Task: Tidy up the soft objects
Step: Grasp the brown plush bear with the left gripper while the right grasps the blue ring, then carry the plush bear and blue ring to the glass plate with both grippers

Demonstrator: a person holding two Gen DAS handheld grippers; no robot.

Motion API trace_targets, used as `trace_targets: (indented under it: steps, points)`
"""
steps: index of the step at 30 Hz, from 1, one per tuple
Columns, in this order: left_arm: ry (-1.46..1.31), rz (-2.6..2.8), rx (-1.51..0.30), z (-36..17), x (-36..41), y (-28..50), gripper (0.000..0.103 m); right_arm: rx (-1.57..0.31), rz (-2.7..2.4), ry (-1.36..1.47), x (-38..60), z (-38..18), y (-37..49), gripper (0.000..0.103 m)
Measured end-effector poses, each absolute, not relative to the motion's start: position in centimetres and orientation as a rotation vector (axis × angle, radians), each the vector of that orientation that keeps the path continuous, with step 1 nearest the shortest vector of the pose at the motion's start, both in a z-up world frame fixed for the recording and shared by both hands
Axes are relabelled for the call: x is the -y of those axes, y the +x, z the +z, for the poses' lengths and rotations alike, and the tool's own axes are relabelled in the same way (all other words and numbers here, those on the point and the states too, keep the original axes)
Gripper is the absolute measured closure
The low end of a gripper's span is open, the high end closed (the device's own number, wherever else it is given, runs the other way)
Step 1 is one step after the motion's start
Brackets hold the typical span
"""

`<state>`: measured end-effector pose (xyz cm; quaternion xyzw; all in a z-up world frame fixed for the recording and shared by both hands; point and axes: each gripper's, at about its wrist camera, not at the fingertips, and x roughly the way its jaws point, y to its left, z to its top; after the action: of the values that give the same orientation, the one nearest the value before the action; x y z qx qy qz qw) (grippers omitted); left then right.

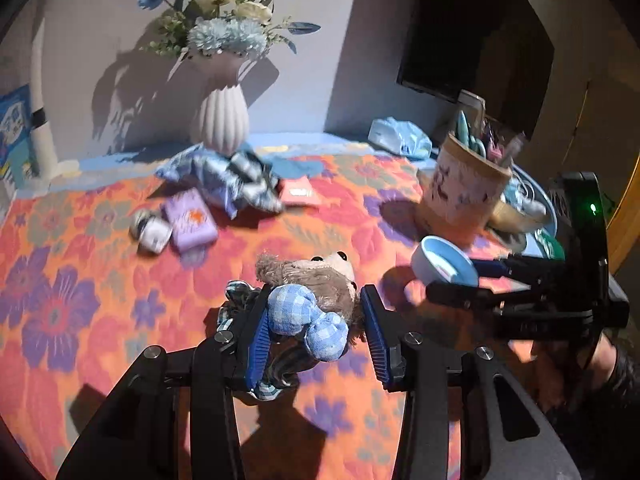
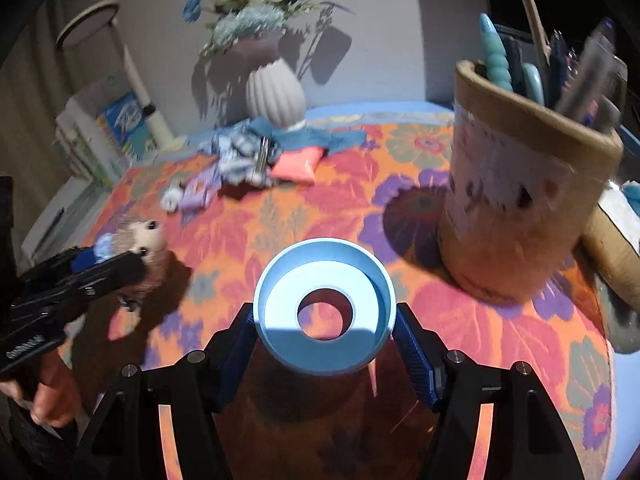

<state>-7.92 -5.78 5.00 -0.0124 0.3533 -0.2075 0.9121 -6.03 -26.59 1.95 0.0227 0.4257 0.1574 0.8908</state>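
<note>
Plush bear [image 1: 316, 284] was clamped in left gripper [image 1: 316, 332]; right gripper [image 2: 324, 340] gripped blue ring [image 2: 324, 306]; bare tabletop [image 1: 80, 280] at 9 o'clock.

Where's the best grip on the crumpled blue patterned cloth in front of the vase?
Take the crumpled blue patterned cloth at its raised middle bunch, coming from above. It lies heaped with folds standing up, so tongs can pinch a ridge. Avoid the far edge: the white ribbed vase stands right behind it.

Open cloth [image 2: 304, 216] ahead (pen holder [image 2: 516, 200] blocks right).
</note>
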Motion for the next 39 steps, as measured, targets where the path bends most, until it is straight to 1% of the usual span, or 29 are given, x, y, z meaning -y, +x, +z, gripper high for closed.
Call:
trace_targets:
  steps: [5,8,10,11,12,16,17,18,19,20,26,29,34,39]
  points:
    - [-0.014,-0.422,-0.757,3.8,6.6,-9.6,0.064,-0.932,0.327,0.007,26.5,0.8,-7.7,0.037]
    - [0.019,-0.407,-0.771,3.2,7.5,-9.9,0.064,-0.941,0.322,-0.004,26.4,0.5,-8.0,0.035]
    - [0.032,-0.407,-0.781,2.8,8.1,-9.9,0.064,-0.946,0.322,-0.004,26.3,0.4,-7.9,0.029]
    - [0.036,-0.406,-0.785,2.7,8.3,-10.0,0.064,-0.946,0.322,0.002,26.3,0.4,-7.9,0.023]
    - [0.041,-0.404,-0.788,2.6,8.4,-10.1,0.064,-0.946,0.324,0.012,26.4,0.3,-8.0,0.021]
    - [0.043,-0.409,-0.784,2.8,8.7,-10.5,0.064,-0.951,0.289,-0.005,25.7,0.2,-7.8,0.020]
    - [0.045,-0.409,-0.781,2.9,8.8,-10.6,0.064,-0.954,0.270,-0.016,25.4,0.2,-7.8,0.020]
    - [0.050,-0.409,-0.776,3.2,8.9,-10.6,0.064,-0.951,0.244,-0.033,25.0,0.2,-7.8,0.023]
    - [0.054,-0.411,-0.772,3.5,9.0,-10.7,0.064,-0.948,0.229,-0.046,24.8,0.2,-7.9,0.028]
    - [0.057,-0.413,-0.767,3.8,9.2,-10.8,0.064,-0.943,0.213,-0.066,24.6,0.2,-8.1,0.037]
    - [0.090,-0.441,-0.730,5.5,11.5,-11.7,0.064,-0.950,0.191,-0.050,26.2,1.3,-9.4,0.037]
    - [0.114,-0.482,-0.710,6.5,13.7,-12.2,0.064,-0.964,0.163,-0.001,28.8,2.5,-10.0,0.037]
    - [0.162,-0.520,-0.669,7.6,17.7,-13.0,0.064,-0.932,0.064,0.047,33.9,4.5,-11.6,0.037]
    - [0.153,-0.598,-0.657,8.8,21.5,-13.0,0.064,-0.908,-0.034,0.084,39.1,6.3,-13.0,0.037]
